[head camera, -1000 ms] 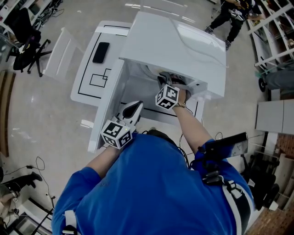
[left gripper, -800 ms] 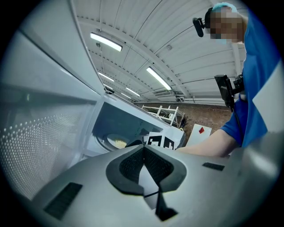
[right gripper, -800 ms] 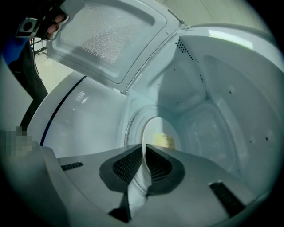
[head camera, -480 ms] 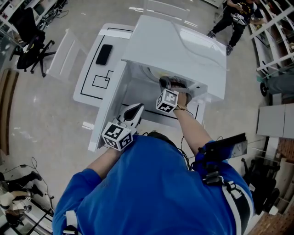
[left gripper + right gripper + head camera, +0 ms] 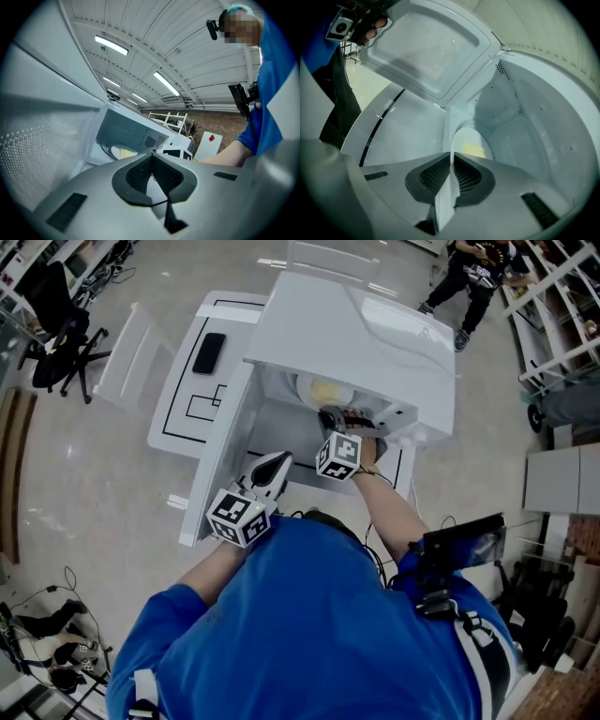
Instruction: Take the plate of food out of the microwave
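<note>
The white microwave (image 5: 375, 334) stands with its door (image 5: 217, 474) swung open to the left. Inside lies a white plate (image 5: 323, 390) with yellow food on it. My right gripper (image 5: 336, 416) reaches into the cavity's mouth. Its jaws have just been closing and are shut on the plate's near rim. The right gripper view shows the plate (image 5: 468, 143) edge-on, pinched between the pads of the right gripper (image 5: 451, 159). My left gripper (image 5: 279, 459) hangs by the open door, shut on nothing. In the left gripper view the left gripper (image 5: 151, 159) points level toward the cavity and the plate (image 5: 123, 152).
The microwave sits on a white table (image 5: 178, 399) with black lines, where a black phone (image 5: 206, 352) lies at the left. A black office chair (image 5: 61, 320) stands far left. Another person (image 5: 478, 268) stands beyond the table at the top right, near metal shelving (image 5: 553, 324).
My right gripper's jaws closed on the plate's rim and then drew back a little toward me. More of the plate now shows in the cavity's mouth. The left gripper has kept still.
</note>
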Demonstrator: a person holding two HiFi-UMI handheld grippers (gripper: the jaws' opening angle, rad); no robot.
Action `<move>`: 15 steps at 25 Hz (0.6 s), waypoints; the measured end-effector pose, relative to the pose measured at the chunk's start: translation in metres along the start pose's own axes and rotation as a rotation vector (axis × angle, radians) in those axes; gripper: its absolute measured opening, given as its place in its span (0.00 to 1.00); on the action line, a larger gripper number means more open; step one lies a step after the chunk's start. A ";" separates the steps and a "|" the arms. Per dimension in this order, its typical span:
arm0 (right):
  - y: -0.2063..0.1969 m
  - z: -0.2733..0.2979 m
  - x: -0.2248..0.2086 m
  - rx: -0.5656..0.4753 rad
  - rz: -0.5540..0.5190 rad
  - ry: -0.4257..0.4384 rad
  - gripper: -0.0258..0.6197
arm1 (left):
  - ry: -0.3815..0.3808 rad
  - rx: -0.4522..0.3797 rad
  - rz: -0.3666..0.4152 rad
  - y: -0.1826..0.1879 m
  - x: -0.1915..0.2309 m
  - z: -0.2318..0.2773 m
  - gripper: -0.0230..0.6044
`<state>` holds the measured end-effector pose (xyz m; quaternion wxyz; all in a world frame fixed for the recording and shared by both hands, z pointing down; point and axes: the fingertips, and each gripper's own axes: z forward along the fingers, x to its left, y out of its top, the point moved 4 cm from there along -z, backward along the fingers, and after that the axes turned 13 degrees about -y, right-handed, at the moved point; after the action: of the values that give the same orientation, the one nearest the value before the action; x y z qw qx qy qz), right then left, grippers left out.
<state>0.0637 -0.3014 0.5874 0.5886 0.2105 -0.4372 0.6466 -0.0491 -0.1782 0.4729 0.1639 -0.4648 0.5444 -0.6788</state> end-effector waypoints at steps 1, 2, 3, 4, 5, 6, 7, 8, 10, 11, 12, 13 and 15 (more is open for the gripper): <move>0.000 -0.002 0.001 -0.001 0.002 0.000 0.06 | -0.003 0.002 -0.001 0.000 -0.001 -0.001 0.05; 0.001 -0.004 0.002 -0.002 0.004 -0.001 0.06 | -0.006 0.003 -0.001 0.000 -0.002 -0.001 0.05; 0.000 -0.006 0.002 -0.003 0.007 -0.003 0.06 | -0.008 0.005 -0.001 0.000 -0.003 -0.001 0.05; 0.000 -0.007 0.002 -0.002 0.012 -0.005 0.06 | -0.010 0.006 -0.001 0.000 -0.003 -0.001 0.05; -0.001 -0.007 0.002 -0.002 0.020 -0.005 0.06 | -0.011 0.008 -0.001 -0.001 -0.004 -0.001 0.05; -0.002 -0.008 0.003 -0.001 0.029 -0.003 0.07 | -0.013 0.009 -0.002 -0.001 -0.004 0.000 0.05; -0.003 -0.008 0.003 0.000 0.040 0.001 0.08 | -0.014 0.011 -0.002 -0.002 -0.005 0.000 0.05; -0.004 -0.008 0.004 0.000 0.050 0.004 0.10 | -0.016 0.012 -0.002 -0.003 -0.005 0.000 0.05; -0.005 -0.010 0.006 -0.002 0.075 0.011 0.12 | -0.016 0.014 -0.002 -0.004 -0.006 0.000 0.05; -0.005 -0.011 0.007 -0.003 0.091 0.014 0.12 | -0.016 0.015 -0.002 -0.004 -0.006 0.000 0.05; -0.005 -0.012 0.007 -0.004 0.114 0.017 0.13 | -0.016 0.016 -0.001 -0.004 -0.006 0.000 0.05; -0.005 -0.013 0.007 -0.006 0.145 0.021 0.13 | -0.016 0.016 -0.001 -0.004 -0.006 -0.001 0.05; -0.004 -0.016 0.007 -0.010 0.248 0.037 0.14 | -0.015 0.018 -0.002 -0.005 -0.005 -0.002 0.05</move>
<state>0.0697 -0.2851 0.5855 0.5132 0.1399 -0.4523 0.7159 -0.0464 -0.1715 0.4751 0.1712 -0.4689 0.5366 -0.6804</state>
